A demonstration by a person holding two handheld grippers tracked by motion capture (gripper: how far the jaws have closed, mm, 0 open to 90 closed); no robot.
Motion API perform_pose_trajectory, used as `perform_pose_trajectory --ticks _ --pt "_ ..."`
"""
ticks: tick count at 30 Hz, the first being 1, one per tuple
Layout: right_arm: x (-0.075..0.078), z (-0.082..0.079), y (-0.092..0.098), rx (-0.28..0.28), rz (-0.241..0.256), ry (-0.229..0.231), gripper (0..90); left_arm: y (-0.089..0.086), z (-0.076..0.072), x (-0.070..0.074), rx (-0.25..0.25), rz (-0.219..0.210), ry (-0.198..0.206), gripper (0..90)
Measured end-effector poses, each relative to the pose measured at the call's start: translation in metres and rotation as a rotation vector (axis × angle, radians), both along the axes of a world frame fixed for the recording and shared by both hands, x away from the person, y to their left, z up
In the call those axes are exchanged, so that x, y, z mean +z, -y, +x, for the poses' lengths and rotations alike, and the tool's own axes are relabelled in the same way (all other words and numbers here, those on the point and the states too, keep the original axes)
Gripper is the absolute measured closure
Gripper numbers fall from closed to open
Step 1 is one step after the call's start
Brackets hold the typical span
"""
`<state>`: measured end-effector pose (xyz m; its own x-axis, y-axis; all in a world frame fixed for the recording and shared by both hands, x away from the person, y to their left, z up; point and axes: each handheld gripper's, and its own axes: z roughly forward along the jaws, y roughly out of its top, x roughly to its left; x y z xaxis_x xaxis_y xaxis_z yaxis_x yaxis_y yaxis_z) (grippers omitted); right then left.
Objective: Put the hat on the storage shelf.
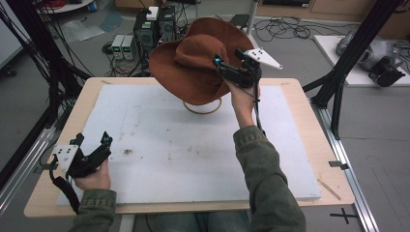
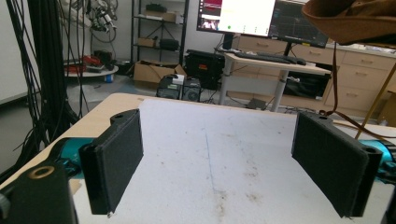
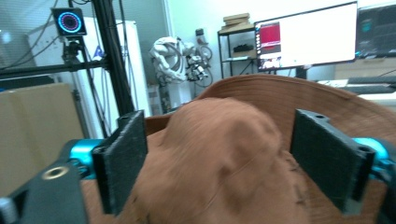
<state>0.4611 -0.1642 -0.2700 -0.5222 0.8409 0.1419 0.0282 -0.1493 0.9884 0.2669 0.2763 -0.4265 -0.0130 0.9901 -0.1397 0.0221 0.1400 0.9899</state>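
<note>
Brown wide-brimmed hat (image 1: 193, 65) sits tilted on a gold wire stand (image 1: 203, 107) at about 12 o'clock on the white foam mat (image 1: 193, 154), far edge of the wooden table (image 1: 309, 125). The stand's ring base shows under the brim; its thin upright also appears in the left gripper view (image 2: 376, 105), with the hat's brim (image 2: 355, 21) at 1 o'clock in that frame.

Right gripper (image 1: 218, 63): raised, at the hat's crown, coming in from the 3 o'clock side. In the right gripper view (image 3: 219, 168) the jaws stand wide apart, one on each side of the crown (image 3: 219, 154), pads facing the felt. I cannot tell whether either pad touches the cloth; the jaws are clearly not squeezed in on it. Frame is slightly blurred.

Left gripper (image 1: 94, 150): parked low at about 8 o'clock on the mat, well apart from the hat. Left gripper view (image 2: 219, 158) shows jaws spread, nothing between them but bare stained mat.

Progress, as judged: the work in hand looks like handling the hat at its stand. The approach is made and the crown is bracketed. A firm grasp is not yet made. Whether the hat is going onto the stand or coming off, these frames do not settle. The left gripper has no part yet.
</note>
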Motion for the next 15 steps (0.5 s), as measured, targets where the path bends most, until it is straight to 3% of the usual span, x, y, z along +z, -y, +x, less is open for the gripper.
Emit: perform_pose_trajectory --ticks 7,14,15 --pt "0.007 -0.004 0.016 -0.032 -0.017 0.024 12.4 0.0 0.0 0.0 -0.002 0.004 -0.002 16.8" --pt "0.01 -0.015 0.038 -0.112 -0.018 0.071 11.5 0.0 0.0 0.0 -0.002 0.004 0.001 16.8" --pt "0.008 -0.019 0.045 -0.145 -0.028 0.086 10.1 0.0 0.0 0.0 -0.001 0.004 -0.001 16.7"
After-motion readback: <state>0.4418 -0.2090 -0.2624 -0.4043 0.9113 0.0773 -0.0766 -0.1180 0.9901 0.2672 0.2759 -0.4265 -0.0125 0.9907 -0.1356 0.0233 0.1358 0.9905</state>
